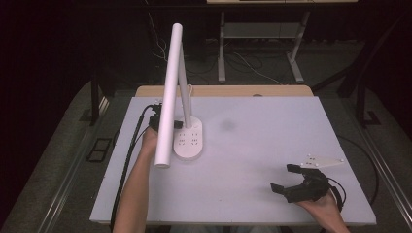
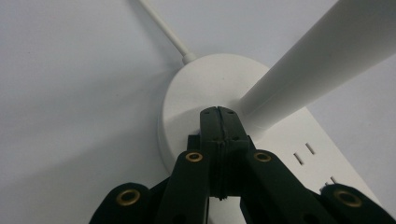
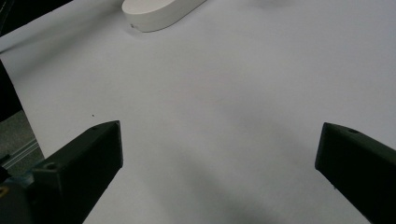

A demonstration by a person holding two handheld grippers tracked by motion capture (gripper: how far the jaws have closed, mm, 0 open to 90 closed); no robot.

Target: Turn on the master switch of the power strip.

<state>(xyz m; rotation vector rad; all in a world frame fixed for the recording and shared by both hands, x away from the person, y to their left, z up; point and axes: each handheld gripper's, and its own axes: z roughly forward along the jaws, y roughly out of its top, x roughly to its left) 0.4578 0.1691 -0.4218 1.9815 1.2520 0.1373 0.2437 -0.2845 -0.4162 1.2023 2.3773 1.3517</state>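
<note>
**White plastic lamp, best held low down**

White, smooth plastic is what the lamp (image 1: pixel 179 97) looks to be made of. It is stood on the left part of the pale desk (image 1: pixel 272 145), on a long flat base (image 1: pixel 188 140) with plug holes in it. A thin cord (image 2: pixel 163 30) is seen leaving the back of the base.

The left tongs (image 2: pixel 218 112) are pressed shut, with nothing between the tips, and are laid on the base right beside the foot of the lamp's post. The right tongs (image 1: pixel 285 178) are spread wide and held over bare desk, well apart from the lamp.

The lamp is probably light, hard and a bit slippery. The tall post and long head could be tipped easily, so it would be best gripped low, by the post near the base, or pushed at the base.
</note>
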